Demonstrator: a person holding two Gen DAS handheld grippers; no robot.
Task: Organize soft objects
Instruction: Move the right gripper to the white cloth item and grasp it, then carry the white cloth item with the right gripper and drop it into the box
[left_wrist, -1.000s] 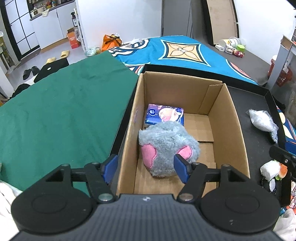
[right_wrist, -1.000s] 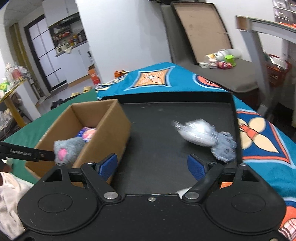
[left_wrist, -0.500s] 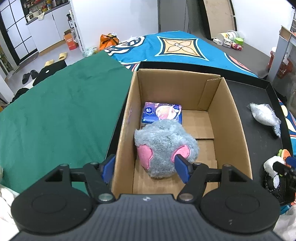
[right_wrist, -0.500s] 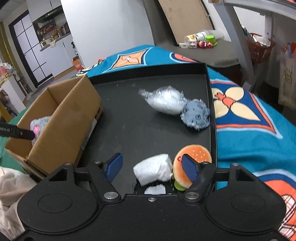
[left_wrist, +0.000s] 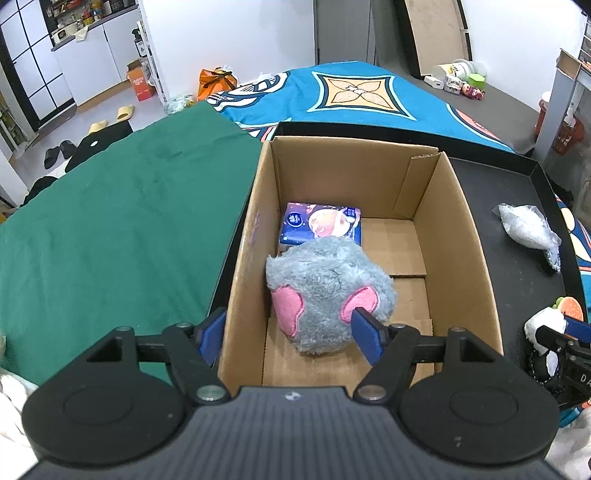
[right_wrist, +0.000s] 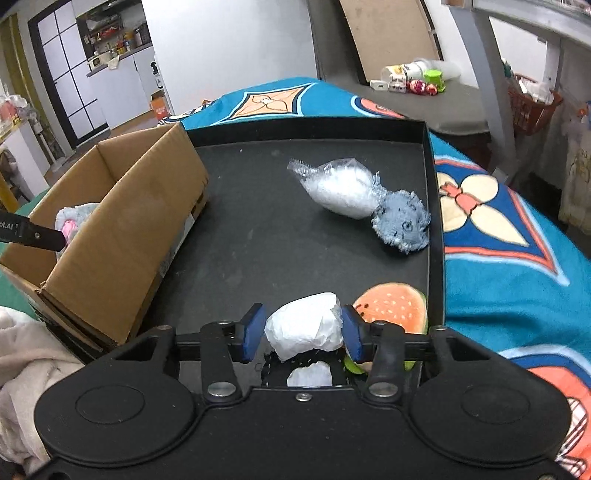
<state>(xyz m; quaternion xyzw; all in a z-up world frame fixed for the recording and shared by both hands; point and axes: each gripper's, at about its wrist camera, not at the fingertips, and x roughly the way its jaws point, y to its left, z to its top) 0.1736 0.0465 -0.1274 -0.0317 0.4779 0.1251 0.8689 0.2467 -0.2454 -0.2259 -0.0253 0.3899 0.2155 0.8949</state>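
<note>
A grey plush with pink ears (left_wrist: 328, 291) lies in the open cardboard box (left_wrist: 476, 251), next to a blue tissue pack (left_wrist: 320, 223). My left gripper (left_wrist: 288, 334) is open above the box's near end, its fingers apart, one outside the box wall. My right gripper (right_wrist: 301, 334) has its blue pads against a white soft bundle (right_wrist: 303, 326) with black mesh under it, low over the black tray (right_wrist: 266, 236). A burger plush (right_wrist: 391, 306) lies just right of it. A clear bag of white stuffing (right_wrist: 338, 192) and a grey pom-pom (right_wrist: 402, 221) lie farther off.
The box stands at the tray's left end (right_wrist: 122, 229). A green cloth (left_wrist: 110, 221) lies left of it. A blue patterned blanket (right_wrist: 509, 240) lies right of the tray. Pale fabric (right_wrist: 22, 354) lies at the near left.
My right gripper has moved down to the white bundle and closed its pads onto it. My left gripper has stayed open over the box.
</note>
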